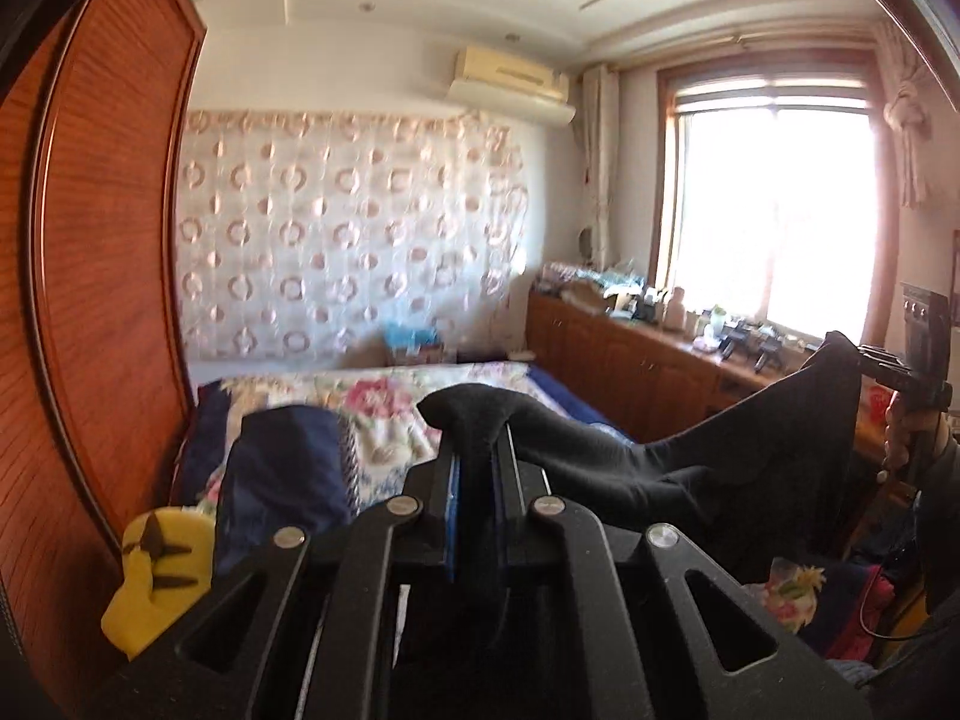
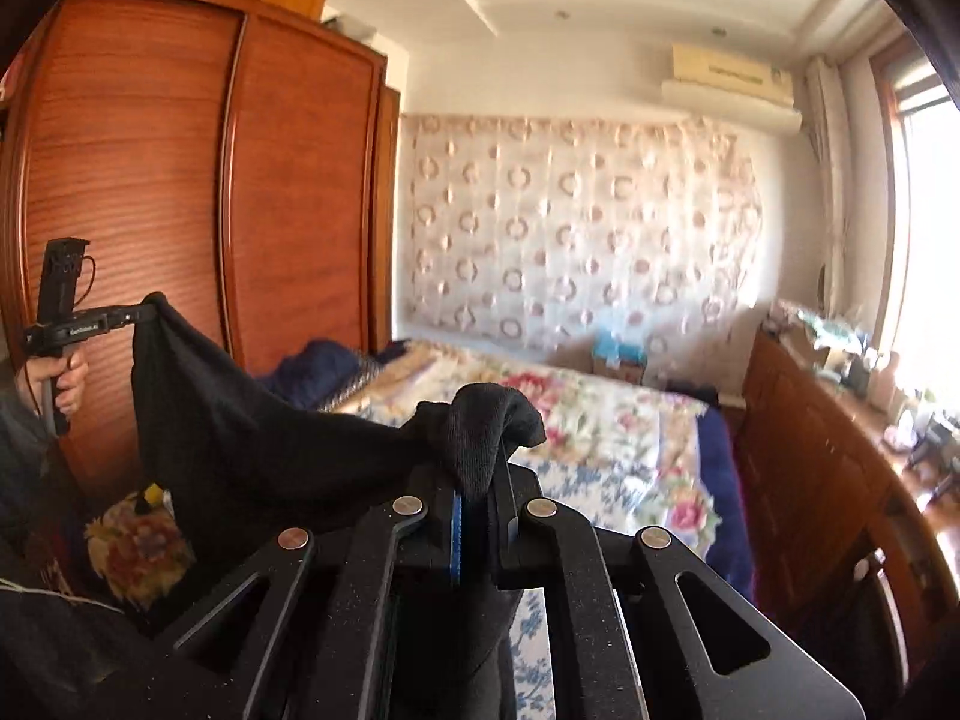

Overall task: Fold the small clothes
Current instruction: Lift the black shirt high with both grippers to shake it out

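Observation:
A small black garment (image 1: 738, 444) hangs stretched in the air between my two grippers, above the bed. In the left wrist view my left gripper (image 1: 480, 447) is shut on one bunched corner of it. The cloth runs off to the right, up to my right gripper (image 1: 867, 357), which a hand holds. In the right wrist view my right gripper (image 2: 480, 474) is shut on the other bunched corner. There the black garment (image 2: 252, 438) spans left to my left gripper (image 2: 141, 316), with a hand (image 2: 63, 381) on its handle. The lower part of the garment sags out of sight.
Below lies a bed with a floral cover (image 2: 606, 420) and a navy cloth (image 1: 282, 468). A tall wooden wardrobe (image 2: 180, 180) stands at the left. A low wooden cabinet (image 1: 630, 360) with clutter runs under the window (image 1: 774, 210). A yellow toy (image 1: 159, 564) sits beside the wardrobe.

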{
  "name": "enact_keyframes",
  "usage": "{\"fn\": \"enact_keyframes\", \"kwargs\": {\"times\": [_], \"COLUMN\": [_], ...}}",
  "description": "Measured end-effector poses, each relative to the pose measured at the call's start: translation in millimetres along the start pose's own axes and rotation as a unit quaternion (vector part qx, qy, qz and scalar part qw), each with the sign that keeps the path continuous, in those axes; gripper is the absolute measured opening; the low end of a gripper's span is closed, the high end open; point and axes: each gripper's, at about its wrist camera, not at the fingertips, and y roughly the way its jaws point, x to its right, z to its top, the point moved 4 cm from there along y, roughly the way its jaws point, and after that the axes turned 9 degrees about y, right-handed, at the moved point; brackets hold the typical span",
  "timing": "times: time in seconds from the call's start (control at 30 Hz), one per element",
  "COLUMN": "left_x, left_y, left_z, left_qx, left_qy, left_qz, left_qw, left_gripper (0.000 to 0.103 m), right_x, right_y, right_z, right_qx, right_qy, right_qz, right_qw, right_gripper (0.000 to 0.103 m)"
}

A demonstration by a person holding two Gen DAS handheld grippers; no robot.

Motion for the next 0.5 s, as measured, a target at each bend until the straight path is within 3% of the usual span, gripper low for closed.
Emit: {"fn": "enact_keyframes", "kwargs": {"times": [0.33, 0.5], "left_x": [-13, -35], "left_y": [-39, 0], "left_z": [48, 68], "left_qx": [0.078, 0.068], "left_qy": [0.006, 0.009], "left_qz": [0.016, 0.044], "left_qw": [0.9968, 0.9967], "left_gripper": [0.006, 0.006], "right_x": [-13, 9], "right_y": [-49, -28], "right_z": [54, 77], "right_qx": [0.055, 0.054], "right_qy": [-0.040, -0.050], "right_qz": [-0.008, -0.037], "right_qw": [0.998, 0.997], "right_gripper": [0.003, 0.003]}}
